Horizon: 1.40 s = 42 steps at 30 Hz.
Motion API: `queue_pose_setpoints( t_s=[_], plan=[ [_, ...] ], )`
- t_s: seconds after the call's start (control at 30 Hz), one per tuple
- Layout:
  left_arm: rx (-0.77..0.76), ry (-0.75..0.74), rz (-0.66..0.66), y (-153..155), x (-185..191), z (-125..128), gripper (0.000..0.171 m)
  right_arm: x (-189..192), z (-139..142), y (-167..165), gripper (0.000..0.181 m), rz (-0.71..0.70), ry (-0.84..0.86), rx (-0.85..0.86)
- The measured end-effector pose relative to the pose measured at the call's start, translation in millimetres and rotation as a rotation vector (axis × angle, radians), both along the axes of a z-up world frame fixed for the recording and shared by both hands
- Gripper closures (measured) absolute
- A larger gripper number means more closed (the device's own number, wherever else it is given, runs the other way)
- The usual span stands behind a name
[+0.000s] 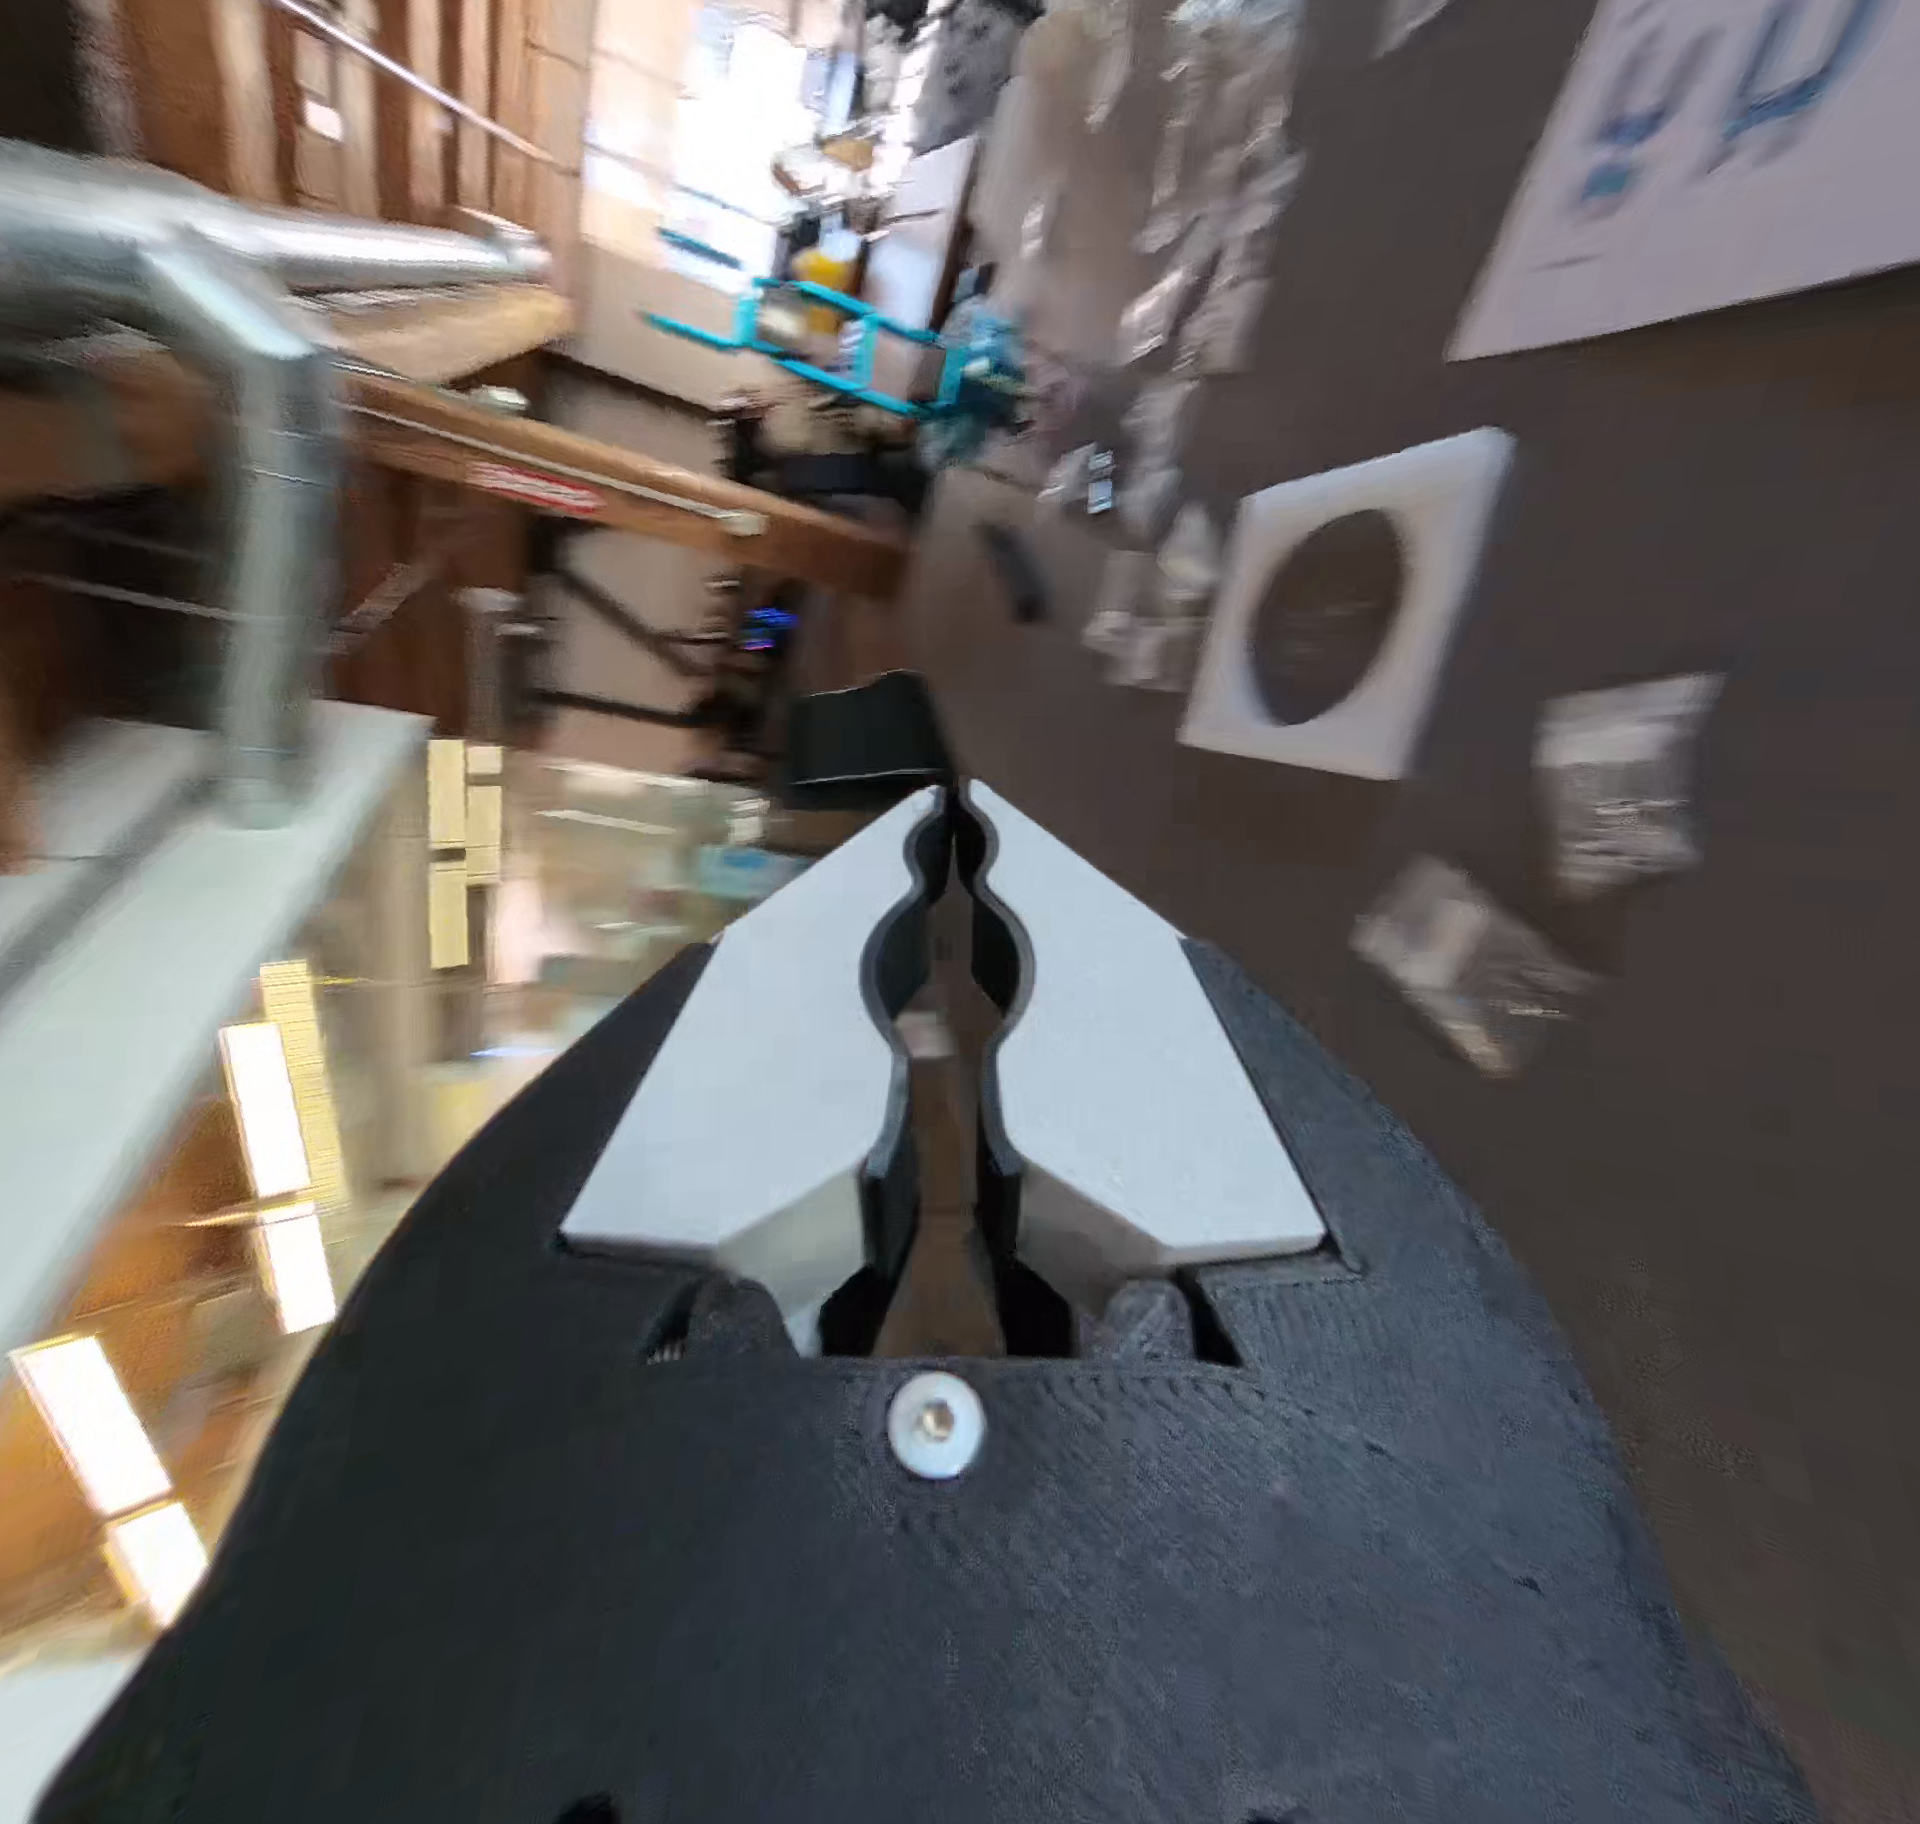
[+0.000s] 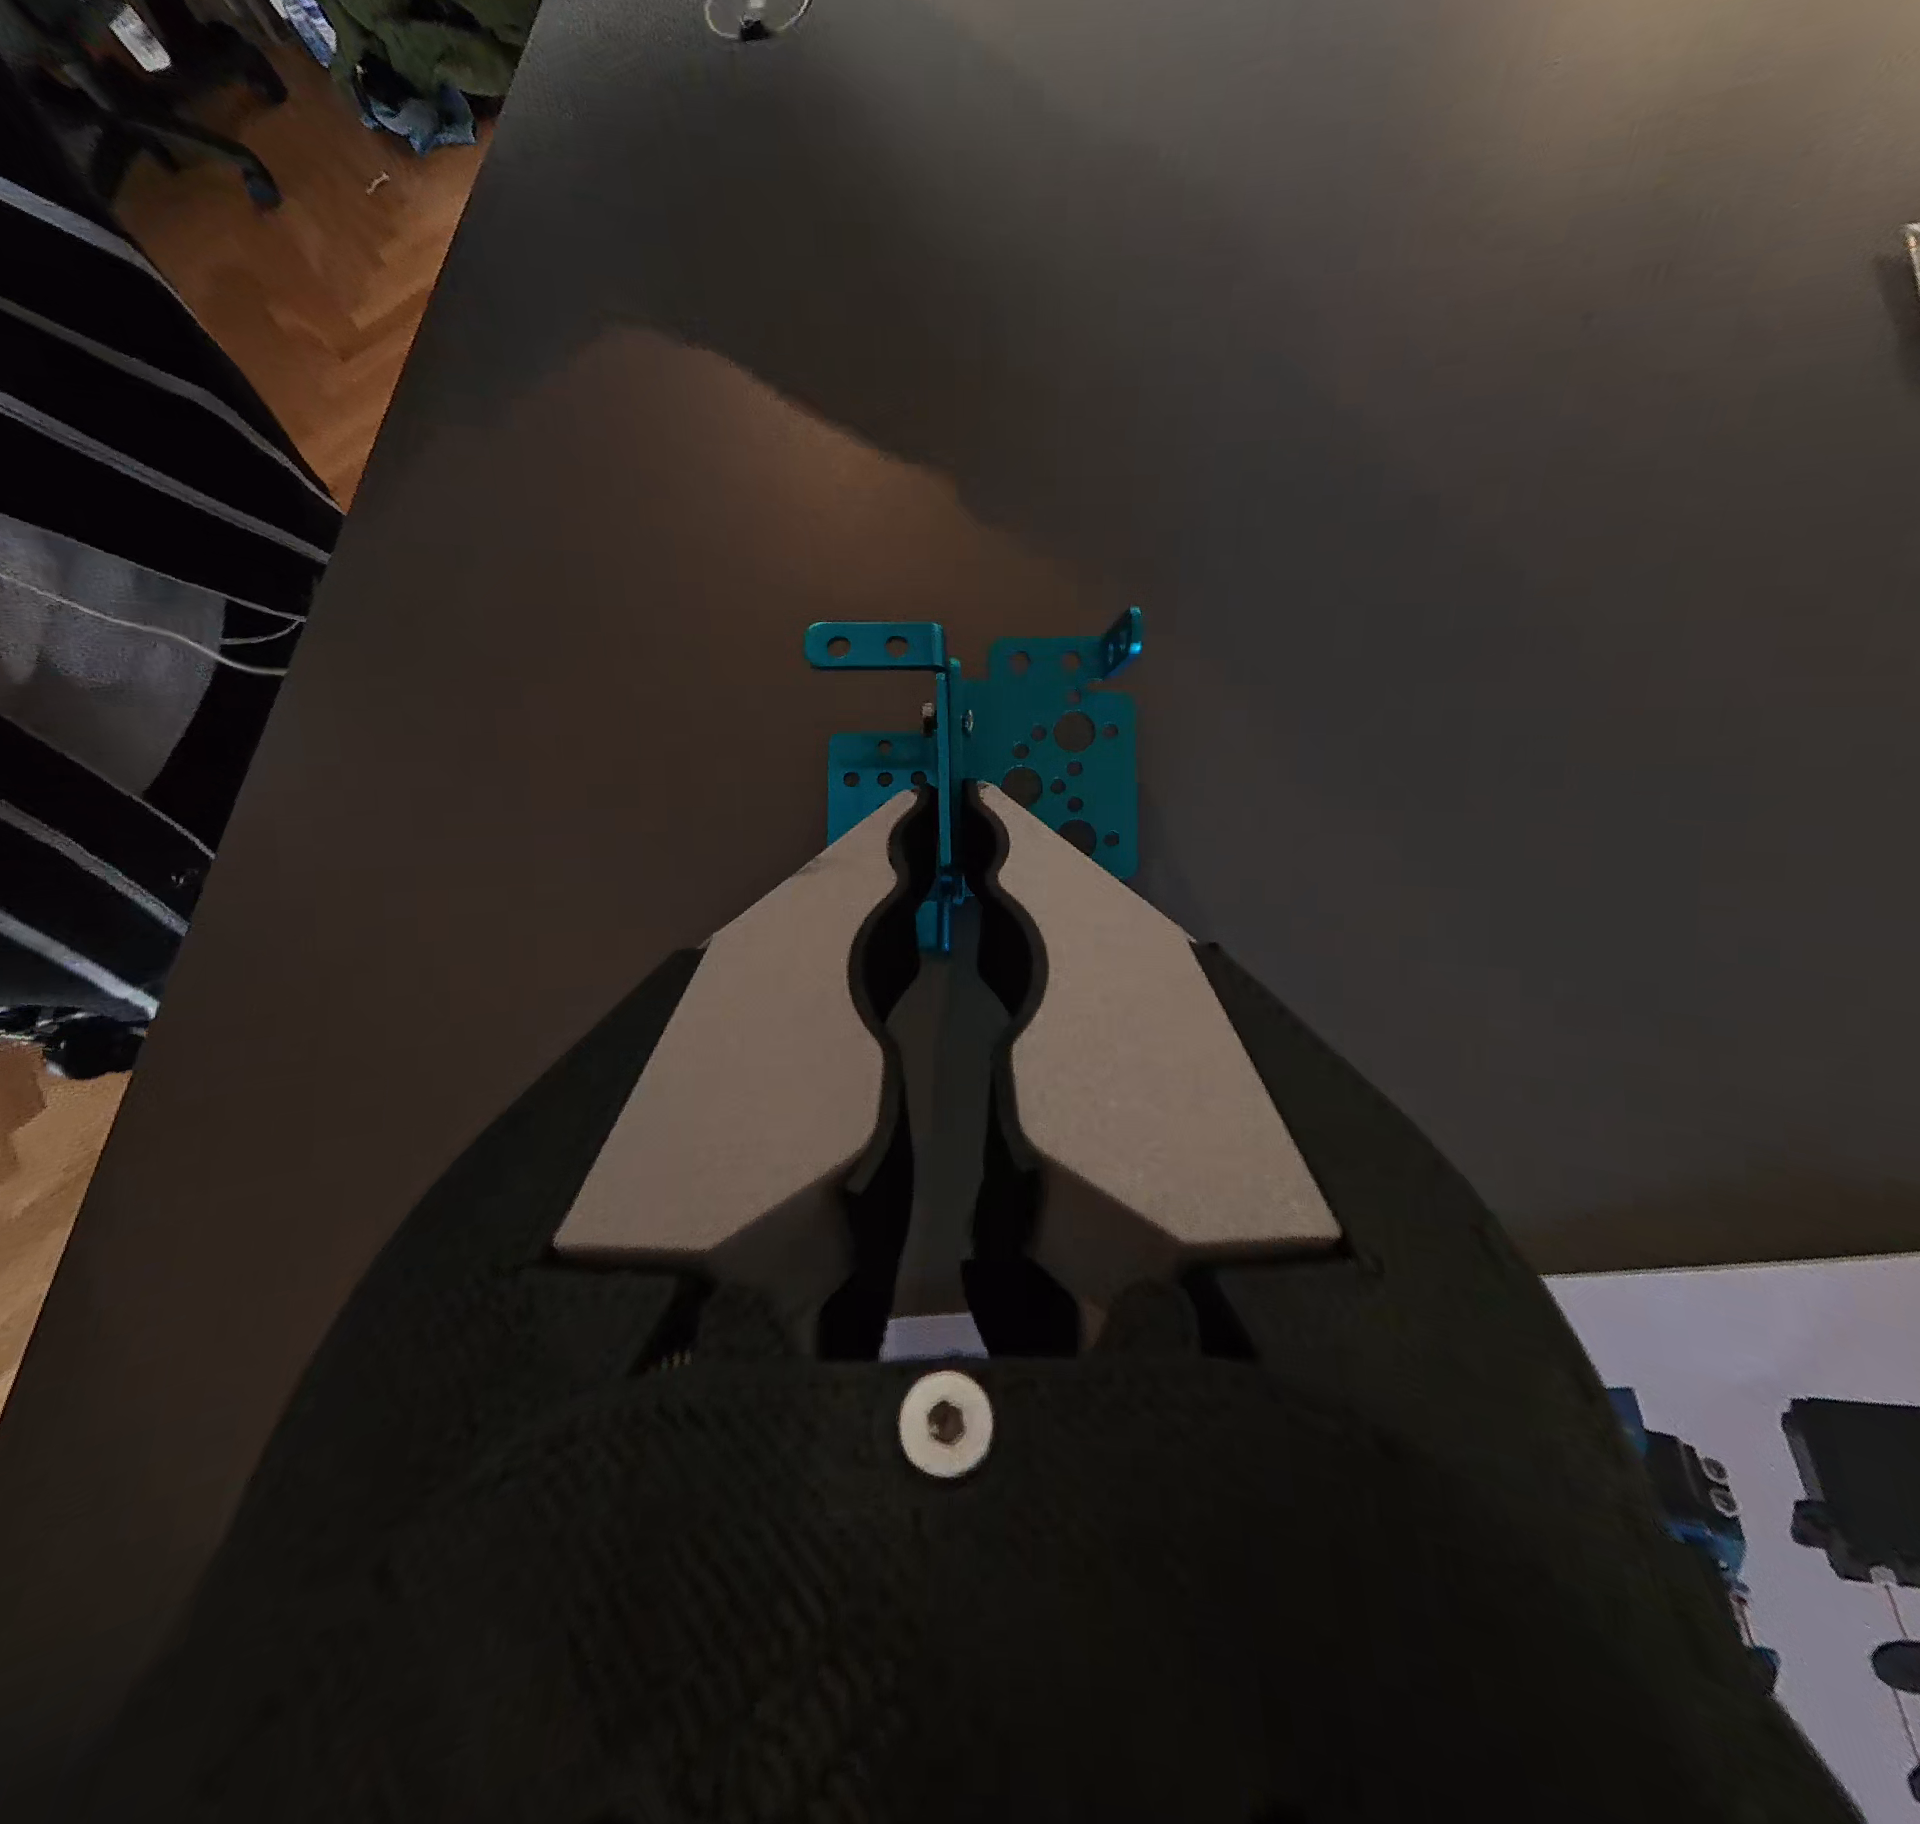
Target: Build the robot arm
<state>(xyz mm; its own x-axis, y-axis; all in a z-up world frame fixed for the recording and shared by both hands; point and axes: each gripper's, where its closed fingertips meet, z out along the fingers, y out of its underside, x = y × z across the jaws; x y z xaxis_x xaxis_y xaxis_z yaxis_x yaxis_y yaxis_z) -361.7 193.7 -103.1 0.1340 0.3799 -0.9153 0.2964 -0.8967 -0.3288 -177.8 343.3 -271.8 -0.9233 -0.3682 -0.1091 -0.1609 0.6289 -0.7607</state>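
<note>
While motion blur smears the left view, the left gripper (image 1: 954, 795) looks pinched closed, seemingly empty; the right gripper (image 2: 948, 792) clamps a blue bracket (image 2: 1049, 746), partly hidden, near the table (image 2: 1351, 424) edge.

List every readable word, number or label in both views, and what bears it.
Red-and-white label on the wooden beam: too blurred.
White sheet with blue drawings: blurred.
Packets on the table: blurred.
Blue bracket in the right gripper: no writing.
Black part in the left gripper: no writing.
</note>
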Motion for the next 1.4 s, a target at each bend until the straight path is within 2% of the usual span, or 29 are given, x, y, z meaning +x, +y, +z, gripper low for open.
queue_pose_setpoints(
  t_s=[0.07, 0.1, 0.2, 0.27, 0.33, 0.4, 0.47, 0.57, 0.67, 0.73, 0.83, 1.0, 1.13, 1.23, 1.4],
  plan=[
    [-0.158, 0.065, 0.064, 0, -6, 18, 0.171, 0, 0, 0, 0.177, 0.001, -0.013, -0.002],
    [-0.185, 0.077, 0.067, 4, -6, 21, 0.171, 0, 0, 0, 0.177, 0.000, -0.020, -0.003],
    [-0.193, 0.067, 0.046, 21, 1, 20, 0.171, -1, 0, 1, 0.177, 0.004, -0.023, -0.011],
    [-0.120, 0.020, 0.004, 32, 8, 9, 0.171, 0, 0, 1, 0.177, 0.007, -0.023, -0.016],
    [0.095, -0.079, -0.071, 43, 20, -13, 0.171, 1, 0, 1, 0.177, 0.014, -0.019, -0.025],
    [0.448, -0.246, -0.207, 66, 44, -42, 0.171, 2, 1, 0, 0.177, 0.016, -0.020, -0.033],
    [0.765, -0.418, -0.373, 93, 78, -60, 0.162, 2, 1, 0, 0.177, 0.017, -0.005, -0.040],
    [1.016, -0.540, -0.560, 114, 124, -70, 0.151, 3, 2, 0, 0.177, 0.018, 0.016, -0.066],
    [1.165, -0.629, -0.749, 137, 157, -80, 0.154, 5, 2, -2, 0.177, 0.013, 0.010, -0.081],
    [1.125, -0.749, -0.767, 149, 170, -98, 0.154, 6, 2, -3, 0.177, 0.013, 0.015, -0.096],
    [1.020, -0.721, -0.775, 154, 173, -111, 0.158, 7, 2, -3, 0.177, 0.011, -0.012, -0.096],
    [1.026, -0.780, -0.807, 150, 185, -115, 0.159, 7, 2, -5, 0.177, 0.013, -0.035, -0.103],
    [0.939, -0.820, -0.759, 143, 183, -137, 0.156, 6, 2, -4, 0.177, 0.011, -0.008, -0.100],
    [0.948, -0.793, -0.760, 143, 180, -135, 0.161, 8, 2, -5, 0.177, 0.019, 0.021, -0.104],
    [0.999, -0.883, -0.795, 149, 190, -138, 0.161, 9, 3, -6, 0.177, 0.026, 0.025, -0.113]
  ],
)
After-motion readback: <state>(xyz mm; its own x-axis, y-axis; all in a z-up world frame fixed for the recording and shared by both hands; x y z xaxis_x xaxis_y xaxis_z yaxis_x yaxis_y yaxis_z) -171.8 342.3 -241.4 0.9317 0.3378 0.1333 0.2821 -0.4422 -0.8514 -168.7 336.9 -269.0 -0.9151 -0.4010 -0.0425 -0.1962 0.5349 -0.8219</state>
